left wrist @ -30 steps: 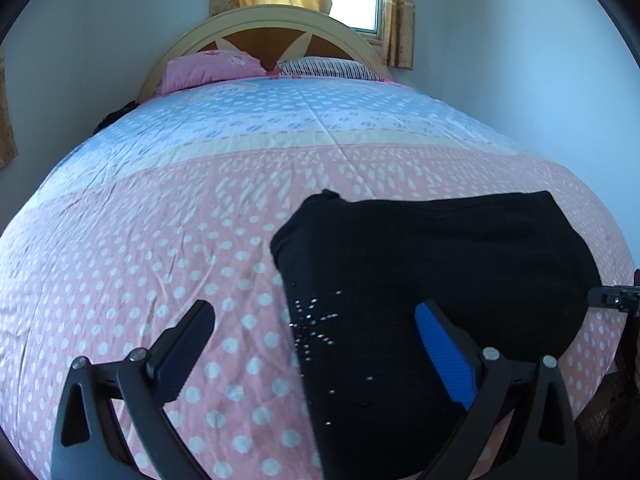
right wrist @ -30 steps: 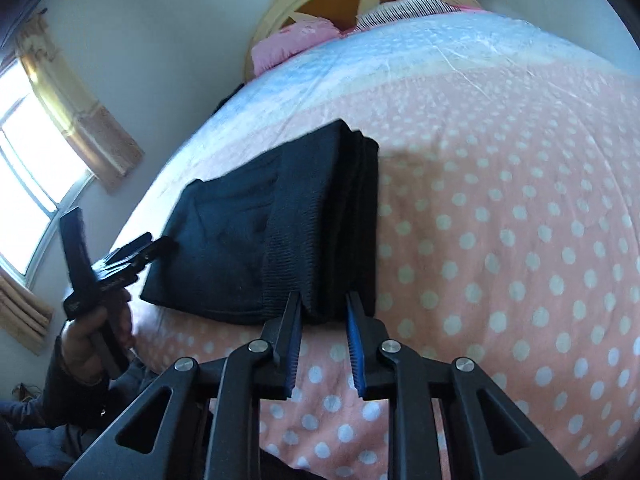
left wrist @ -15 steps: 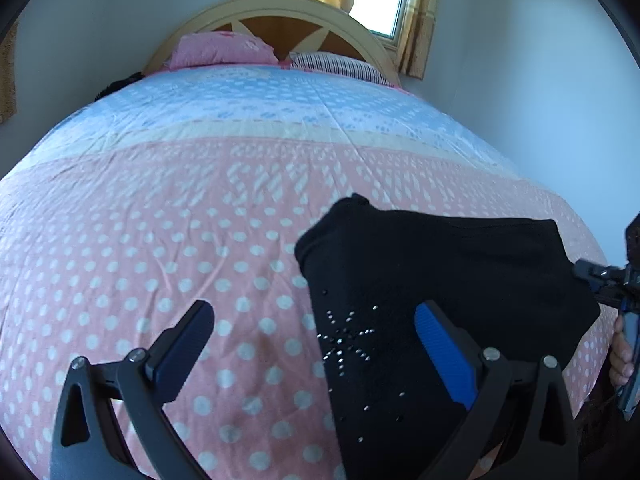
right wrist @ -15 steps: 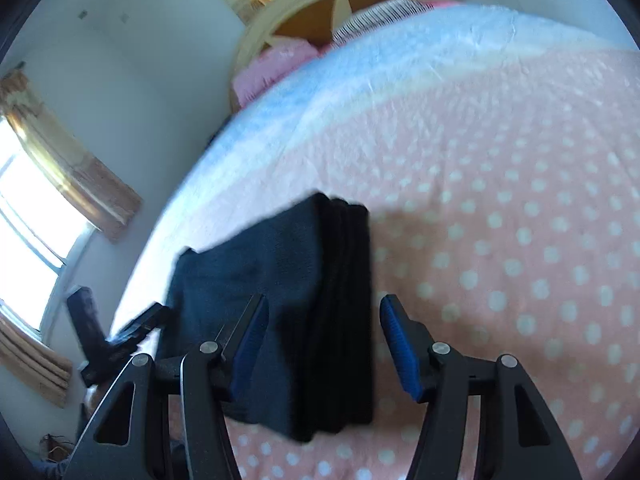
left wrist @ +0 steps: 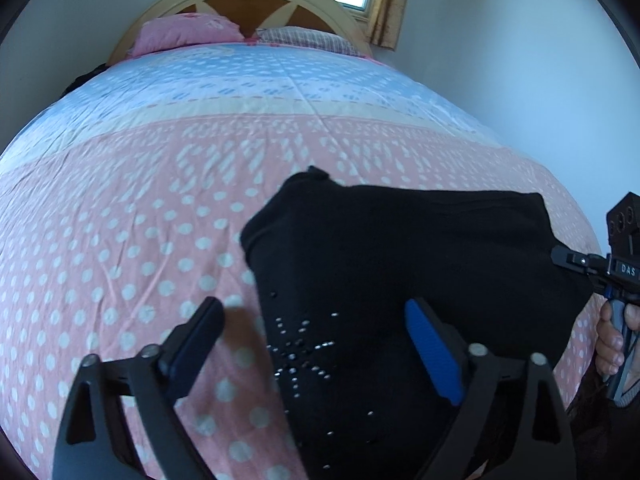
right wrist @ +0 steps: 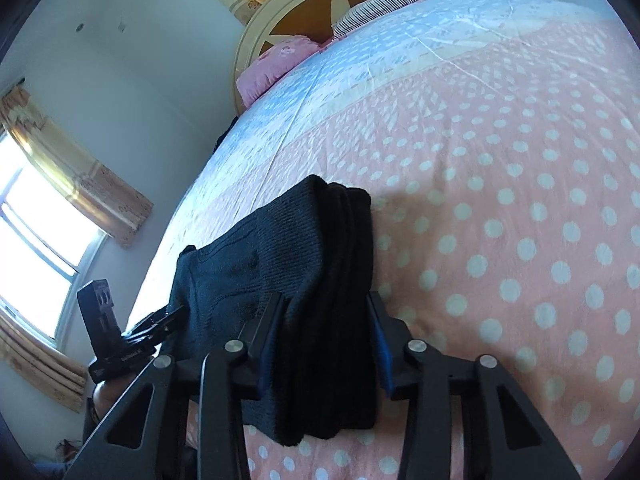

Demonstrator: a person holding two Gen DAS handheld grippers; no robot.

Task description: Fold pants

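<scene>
The left gripper (left wrist: pixel 316 348) hovers over the near edge of the bed (left wrist: pixel 120 208), its fingers (left wrist: pixel 434 350) spread wide and holding nothing. One finger hangs over the pink dotted cover, the other over the pants (left wrist: pixel 400 264). The pants lie folded into a black bundle on the pink part of the bed, near the foot, with a small star of shiny studs (left wrist: pixel 300 352) showing on the cloth between the fingers. At the far right of this view a hand (left wrist: pixel 614 340) holds the other tool at the bundle's right end.

The right gripper (right wrist: pixel 324 340) has its fingers (right wrist: pixel 380 344) apart on either side of the stacked folded edge of the pants (right wrist: pixel 304 280); whether the pads touch the cloth, I cannot tell. At the head of the bed lie a pink pillow (right wrist: pixel 276 64) and a striped pillow (right wrist: pixel 380 4) against the headboard (right wrist: pixel 304 4).
</scene>
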